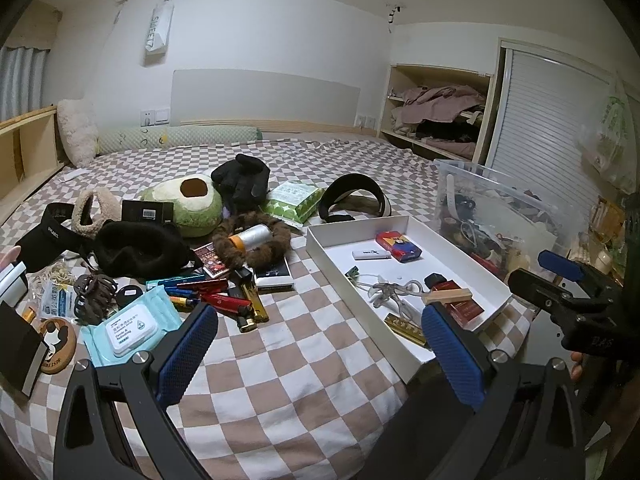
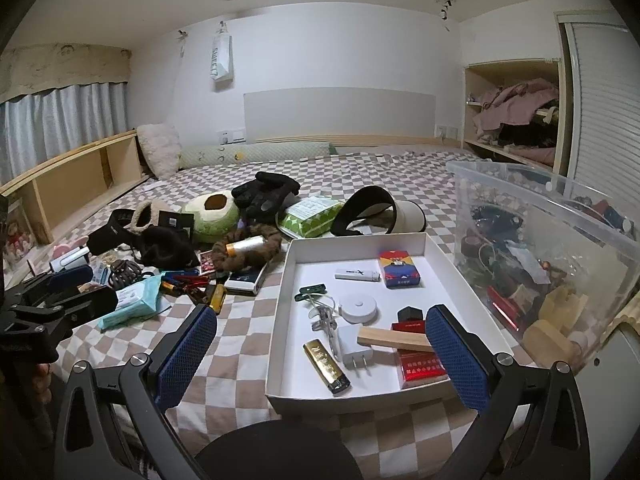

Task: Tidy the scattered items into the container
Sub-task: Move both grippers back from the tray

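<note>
A white shallow box (image 1: 320, 240) (image 2: 280, 320) lies on the checkered bed. It holds a red cigarette pack (image 2: 398, 270), a white lighter (image 2: 356, 275), a wooden block (image 2: 394, 339), a gold lighter (image 2: 326, 366) and a white plug (image 2: 356, 346). Scattered items lie left of it: lighters and batteries (image 1: 212, 294), a blue wipes pack (image 1: 128, 326), a brown hair claw (image 1: 94, 292). My left gripper (image 1: 320, 348) is open and empty above the bed. My right gripper (image 2: 320, 350) is open and empty over the box's near end.
A clear plastic bin (image 2: 540, 240) full of things stands right of the box. Farther back lie an avocado plush (image 1: 188, 204), black gloves (image 1: 242, 178), a green tissue pack (image 1: 294, 200), a visor (image 1: 352, 196) and black hats (image 1: 136, 248). A wardrobe (image 1: 440, 116) is at back right.
</note>
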The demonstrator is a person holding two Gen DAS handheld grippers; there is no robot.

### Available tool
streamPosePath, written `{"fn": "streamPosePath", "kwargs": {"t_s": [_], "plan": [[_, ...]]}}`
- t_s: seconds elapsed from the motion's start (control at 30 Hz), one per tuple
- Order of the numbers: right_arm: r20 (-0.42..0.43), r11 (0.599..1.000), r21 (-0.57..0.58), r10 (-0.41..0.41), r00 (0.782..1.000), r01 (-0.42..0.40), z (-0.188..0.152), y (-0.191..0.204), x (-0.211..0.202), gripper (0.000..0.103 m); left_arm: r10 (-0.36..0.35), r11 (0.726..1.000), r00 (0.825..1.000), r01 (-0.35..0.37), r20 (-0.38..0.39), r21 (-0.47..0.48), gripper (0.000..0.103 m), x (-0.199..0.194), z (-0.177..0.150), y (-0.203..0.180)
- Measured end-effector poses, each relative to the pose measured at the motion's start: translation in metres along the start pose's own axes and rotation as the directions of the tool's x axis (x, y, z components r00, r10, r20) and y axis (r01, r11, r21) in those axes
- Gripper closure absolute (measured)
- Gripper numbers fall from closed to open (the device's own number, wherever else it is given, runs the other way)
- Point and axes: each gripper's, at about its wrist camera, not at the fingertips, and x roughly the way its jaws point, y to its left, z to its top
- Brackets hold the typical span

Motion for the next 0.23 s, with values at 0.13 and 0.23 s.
{"fn": "streamPosePath", "kwargs": {"t_s": [0.13, 0.23], "plan": [[-0.007, 1.0, -0.004, -0.001, 1.0, 0.001, -0.0002, 0.0009, 0.0011, 0.0, 0.024, 1.0, 1.0, -0.024, 0.014, -0.005, 0.0, -0.0018, -0.001, 0.0004], [-0.009, 1.0, -0.001, -0.002, 1.0, 0.002, -0.0009, 0.0001, 0.0016, 0.0, 0.029, 1.0, 0.999, -0.029, 0.019, -0.01, 0.0, -0.0027, -0.0011, 0.0008]]}}
